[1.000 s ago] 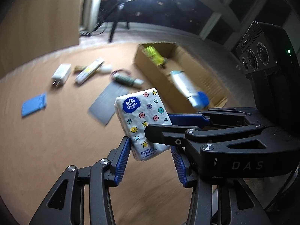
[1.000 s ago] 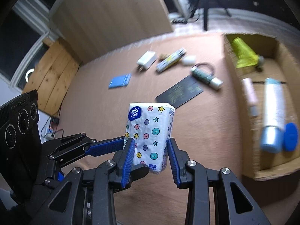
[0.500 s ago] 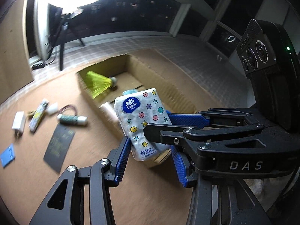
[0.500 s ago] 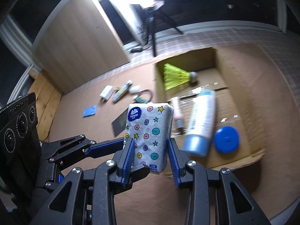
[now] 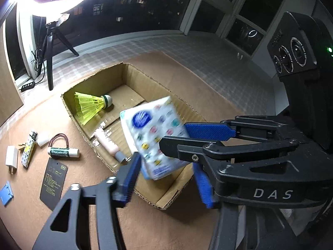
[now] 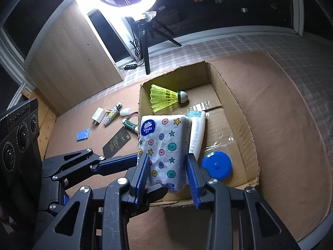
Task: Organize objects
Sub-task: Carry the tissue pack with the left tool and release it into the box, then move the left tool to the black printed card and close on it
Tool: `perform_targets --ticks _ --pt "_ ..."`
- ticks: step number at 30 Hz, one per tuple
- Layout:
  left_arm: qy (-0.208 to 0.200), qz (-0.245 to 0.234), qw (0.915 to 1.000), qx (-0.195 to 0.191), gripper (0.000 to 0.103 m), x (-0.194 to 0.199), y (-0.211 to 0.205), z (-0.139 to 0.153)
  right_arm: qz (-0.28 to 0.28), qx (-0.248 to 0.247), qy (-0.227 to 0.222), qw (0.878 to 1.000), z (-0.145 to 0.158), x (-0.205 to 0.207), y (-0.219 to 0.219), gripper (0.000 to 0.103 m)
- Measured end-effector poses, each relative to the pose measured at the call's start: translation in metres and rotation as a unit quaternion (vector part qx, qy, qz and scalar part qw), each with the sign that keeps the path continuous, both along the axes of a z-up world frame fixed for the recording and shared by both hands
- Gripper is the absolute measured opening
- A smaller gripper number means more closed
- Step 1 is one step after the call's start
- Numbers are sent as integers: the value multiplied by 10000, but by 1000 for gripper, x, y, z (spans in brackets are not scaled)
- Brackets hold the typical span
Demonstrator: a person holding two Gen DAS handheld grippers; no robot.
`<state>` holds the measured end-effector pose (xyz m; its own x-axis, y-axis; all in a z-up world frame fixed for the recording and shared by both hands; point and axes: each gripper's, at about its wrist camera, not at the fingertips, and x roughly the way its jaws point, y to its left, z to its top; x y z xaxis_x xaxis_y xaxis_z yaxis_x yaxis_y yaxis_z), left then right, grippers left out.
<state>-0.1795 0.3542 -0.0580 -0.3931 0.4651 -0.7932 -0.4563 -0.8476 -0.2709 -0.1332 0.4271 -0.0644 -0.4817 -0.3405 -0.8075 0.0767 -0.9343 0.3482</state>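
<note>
Item in hand: one tissue pack (image 6: 166,141), white with coloured dots and stars, upright and hanging over the near end of the cardboard box (image 6: 247,125).

Claw state: the right claw (image 6: 168,158) is clamped on the pack's lower half, one blue pad on each narrow side. The left claw (image 5: 166,166) has just been opening. The pack sits between its jaws, blurred, and the pads look clear of it.

Handling note, as a judgement: the step is the drop into the box.
- Draw the left claw clear first so that it cannot snag the wrapper.
- Carry the pack forward past the near wall to the bare cardboard ahead and to the right of the right claw.
- Lower it close to the box floor before letting go. The pack is soft and may topple onto the things already inside.

Count, inside the box, ahead of both claws:
- yellow shuttlecock (image 6: 164,99), one, at the far end
- white tube (image 6: 197,131), one, just behind the pack
- blue round disc (image 6: 216,164), one, just right of the right claw
- pink tube (image 5: 106,141), one, along the left wall

Count, on the brown mat (image 6: 291,135), left of the claws:
- white charger (image 5: 11,156), one
- patterned lighter (image 5: 29,148), one
- small white cap (image 5: 42,138), one
- green-labelled cylinder with a red loop (image 5: 62,151), one
- black card (image 5: 54,179), one
- blue square (image 5: 6,191), one

Four are boxed, six are loose and one is in transit.
</note>
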Motion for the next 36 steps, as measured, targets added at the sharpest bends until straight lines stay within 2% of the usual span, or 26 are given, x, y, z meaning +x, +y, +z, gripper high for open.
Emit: perform_targets --ticks 2,3,13,20,30,36 --pt "39 6 10000 -25 64 1 -1 1 -86 21 6 10000 -1 -1 2 42" --pt "56 5 10000 -50 64 1 -2 1 -103 22 18 9999 -1 0 3 42" --pt "99 214 9995 -220 64 5 -41 -3 -89 52 59 9999 1 4 -6 42" --pt "-28 619 9971 -446 64 14 -97 -22 2 71 143 9999 5 14 -24 42" --pt "-425 1341 9857 -924 64 13 -189 -61 166 90 158 9997 3 32 -57 42" --pt "-522 1222 9855 -1056 65 -2 -198 -69 243 143 72 9996 -4 40 -70 42"
